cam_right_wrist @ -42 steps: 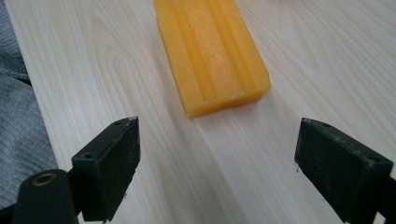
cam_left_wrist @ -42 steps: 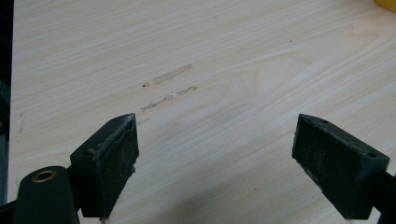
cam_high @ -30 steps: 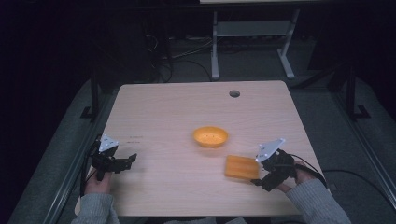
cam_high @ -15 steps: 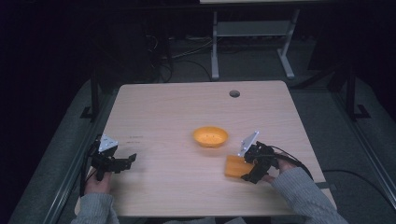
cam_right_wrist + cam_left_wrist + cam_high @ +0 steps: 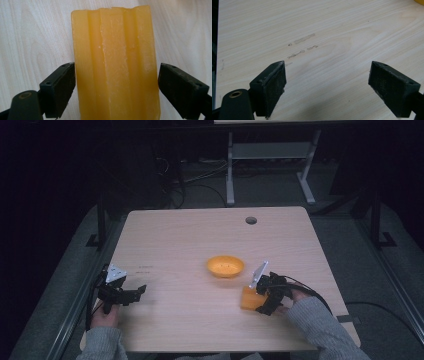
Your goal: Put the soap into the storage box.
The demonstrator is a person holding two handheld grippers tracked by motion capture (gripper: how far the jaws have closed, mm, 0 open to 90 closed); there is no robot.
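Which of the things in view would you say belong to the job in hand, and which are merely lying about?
Likely in play:
- orange block, between the open right gripper's jaws
- orange bowl, just beyond it

Idle:
- left gripper, open over bare table
- cable hole

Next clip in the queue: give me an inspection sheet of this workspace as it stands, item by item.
Surface: light wooden table, round grommet hole near the far edge, faint scuff marks.
Job's things: orange bowl mid-table; ridged orange block lying flat, nearer the person.
Clutter: nothing seen.
Grippers: left gripper open over bare wood; right gripper open, one jaw on each side of the block, the left jaw at its edge, a narrow gap at the right one.
Cables: black cable trailing from the right gripper; more cables on the floor.
Surroundings: dark room, grey metal stand behind the table.
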